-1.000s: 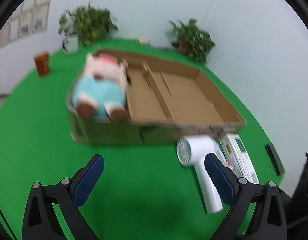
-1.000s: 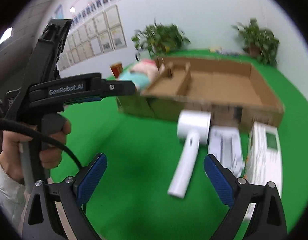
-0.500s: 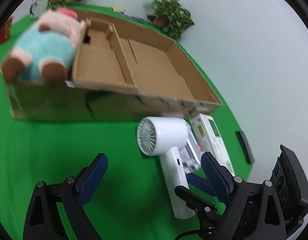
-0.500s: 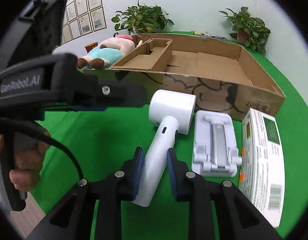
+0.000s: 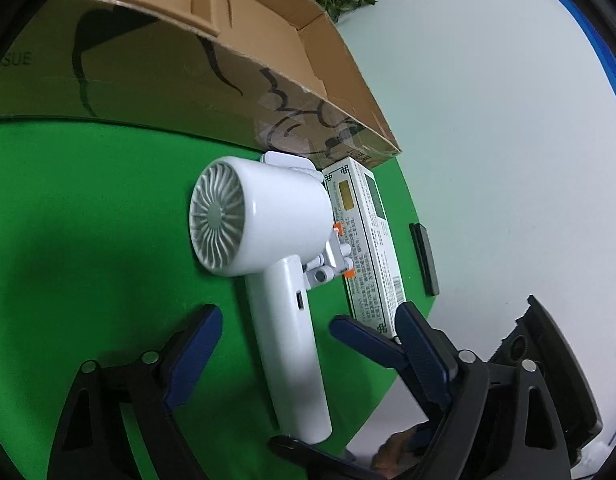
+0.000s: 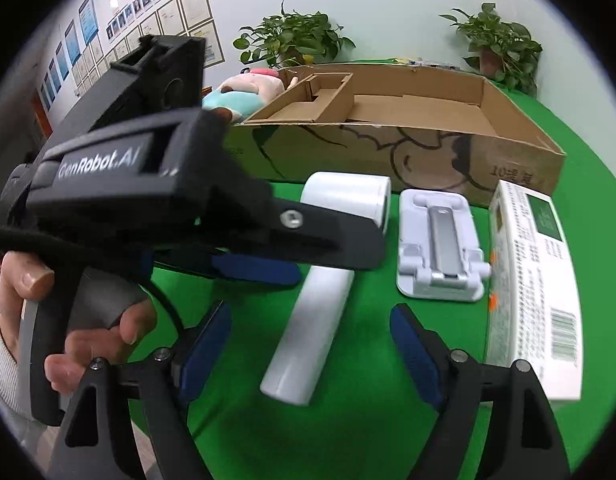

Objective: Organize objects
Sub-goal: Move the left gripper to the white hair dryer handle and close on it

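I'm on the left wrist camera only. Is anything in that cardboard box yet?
Observer: Yes. The right wrist view shows a plush toy at the far left end of the cardboard box.
Operator: What's the white thing half hidden behind the hair dryer?
Observer: A phone stand, lying flat between the hair dryer and the white carton.
Operator: Has the right gripper got the dryer?
Observer: No. The right gripper is open, with one pad on each side of the handle and neither touching it.
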Action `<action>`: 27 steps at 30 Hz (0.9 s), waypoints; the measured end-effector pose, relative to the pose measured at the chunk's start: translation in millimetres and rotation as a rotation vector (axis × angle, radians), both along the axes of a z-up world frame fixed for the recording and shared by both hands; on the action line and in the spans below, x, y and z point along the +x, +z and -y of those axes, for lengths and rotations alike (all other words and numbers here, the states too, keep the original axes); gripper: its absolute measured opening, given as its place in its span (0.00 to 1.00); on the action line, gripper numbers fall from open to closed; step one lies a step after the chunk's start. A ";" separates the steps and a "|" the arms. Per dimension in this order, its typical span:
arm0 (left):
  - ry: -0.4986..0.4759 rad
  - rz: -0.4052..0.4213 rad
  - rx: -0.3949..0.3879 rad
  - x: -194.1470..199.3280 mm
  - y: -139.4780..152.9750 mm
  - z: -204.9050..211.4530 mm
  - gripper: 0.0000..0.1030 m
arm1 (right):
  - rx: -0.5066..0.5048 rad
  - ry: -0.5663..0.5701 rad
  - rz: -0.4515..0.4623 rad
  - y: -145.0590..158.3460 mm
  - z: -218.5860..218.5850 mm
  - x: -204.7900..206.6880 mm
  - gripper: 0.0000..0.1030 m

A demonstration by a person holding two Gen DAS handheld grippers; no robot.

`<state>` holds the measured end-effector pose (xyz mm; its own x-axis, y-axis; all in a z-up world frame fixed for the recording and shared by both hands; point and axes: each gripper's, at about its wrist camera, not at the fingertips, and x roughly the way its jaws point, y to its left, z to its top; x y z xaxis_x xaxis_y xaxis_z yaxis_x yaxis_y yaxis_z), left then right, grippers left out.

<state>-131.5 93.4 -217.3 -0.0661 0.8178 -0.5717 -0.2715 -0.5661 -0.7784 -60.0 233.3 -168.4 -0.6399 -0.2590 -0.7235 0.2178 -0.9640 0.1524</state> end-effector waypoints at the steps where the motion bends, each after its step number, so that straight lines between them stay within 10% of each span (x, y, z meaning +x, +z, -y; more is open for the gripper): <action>1: 0.004 0.008 0.005 -2.2 -0.8 0.8 0.78 | -0.004 -0.002 0.005 -1.3 -0.2 -3.7 0.79; 6: 0.002 0.020 -0.007 -6.9 -2.9 -0.9 0.67 | -0.009 -0.045 0.074 -12.6 -5.4 -16.8 0.68; 10: -0.011 0.011 -0.021 7.4 -1.5 -1.5 0.65 | 0.022 -0.049 0.114 -16.8 -3.2 -5.6 0.37; 27: 0.038 0.029 -0.032 -17.5 -0.1 13.2 0.45 | 0.027 -0.101 0.160 -22.1 -6.0 -16.3 0.34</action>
<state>-148.9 80.2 -217.5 -0.0799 0.7963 -0.5996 -0.2269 -0.6002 -0.7670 -76.3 239.2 -190.5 -0.5380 -0.1783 -0.8239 0.0953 -0.9840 0.1507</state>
